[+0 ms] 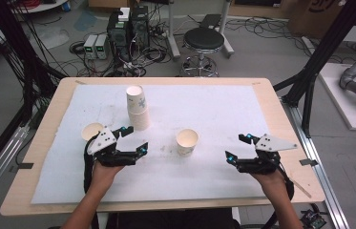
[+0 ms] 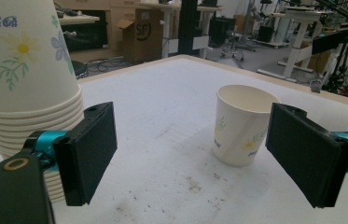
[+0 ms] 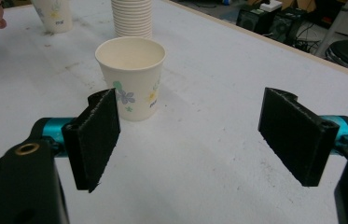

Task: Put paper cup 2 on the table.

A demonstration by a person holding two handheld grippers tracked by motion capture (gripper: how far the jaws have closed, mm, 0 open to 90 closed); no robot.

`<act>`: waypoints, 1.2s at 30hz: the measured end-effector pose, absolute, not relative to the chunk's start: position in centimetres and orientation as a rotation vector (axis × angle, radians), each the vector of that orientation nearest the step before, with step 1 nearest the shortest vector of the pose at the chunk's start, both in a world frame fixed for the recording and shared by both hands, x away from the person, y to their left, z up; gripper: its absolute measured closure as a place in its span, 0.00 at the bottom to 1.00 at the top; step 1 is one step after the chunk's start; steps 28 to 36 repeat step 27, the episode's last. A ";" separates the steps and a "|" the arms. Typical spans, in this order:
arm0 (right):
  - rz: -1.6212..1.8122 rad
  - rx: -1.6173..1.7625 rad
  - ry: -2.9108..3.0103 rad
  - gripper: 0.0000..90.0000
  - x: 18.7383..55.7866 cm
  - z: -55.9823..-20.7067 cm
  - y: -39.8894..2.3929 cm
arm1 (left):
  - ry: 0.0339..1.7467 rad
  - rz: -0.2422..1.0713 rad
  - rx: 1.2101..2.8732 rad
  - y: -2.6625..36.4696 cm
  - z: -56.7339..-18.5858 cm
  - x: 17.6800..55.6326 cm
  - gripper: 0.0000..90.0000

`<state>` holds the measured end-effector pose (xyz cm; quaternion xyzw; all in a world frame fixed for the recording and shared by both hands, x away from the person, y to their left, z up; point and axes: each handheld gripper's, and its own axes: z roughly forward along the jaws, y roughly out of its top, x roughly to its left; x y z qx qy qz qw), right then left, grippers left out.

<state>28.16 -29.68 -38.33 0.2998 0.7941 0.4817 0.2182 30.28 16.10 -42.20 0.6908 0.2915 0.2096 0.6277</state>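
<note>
A light wooden table (image 1: 47, 119) carries a white cloth sheet (image 1: 214, 109) that covers most of its top. On the sheet's far left part stands a tall stack of upside-down white paper cups with flower prints (image 1: 137, 107); what is under it cannot be told. Near the sheet's middle, a single upright white paper cup with a flower print (image 1: 187, 141) stands with nothing inside. A second upright paper cup of the same kind (image 1: 91, 131) sits at the sheet's left edge, just behind the left hand, and what shows of its inside is bare. The left gripper (image 1: 135, 139) hovers between stack and middle cup, jaws spread wide with nothing between them. The right gripper (image 1: 237, 148) rests to the right of the middle cup, well apart from it, jaws likewise released.
</note>
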 end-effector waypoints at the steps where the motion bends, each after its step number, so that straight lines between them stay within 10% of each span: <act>1: 1.337 0.821 2.196 0.24 28.2 -38.3 -29.7 | 0.666 0.476 1.587 16.2 -42.2 30.2 0.18; 36: 1.342 0.801 2.195 0.24 28.3 -38.2 -29.5 | 0.669 0.498 1.591 16.3 -42.2 30.1 0.19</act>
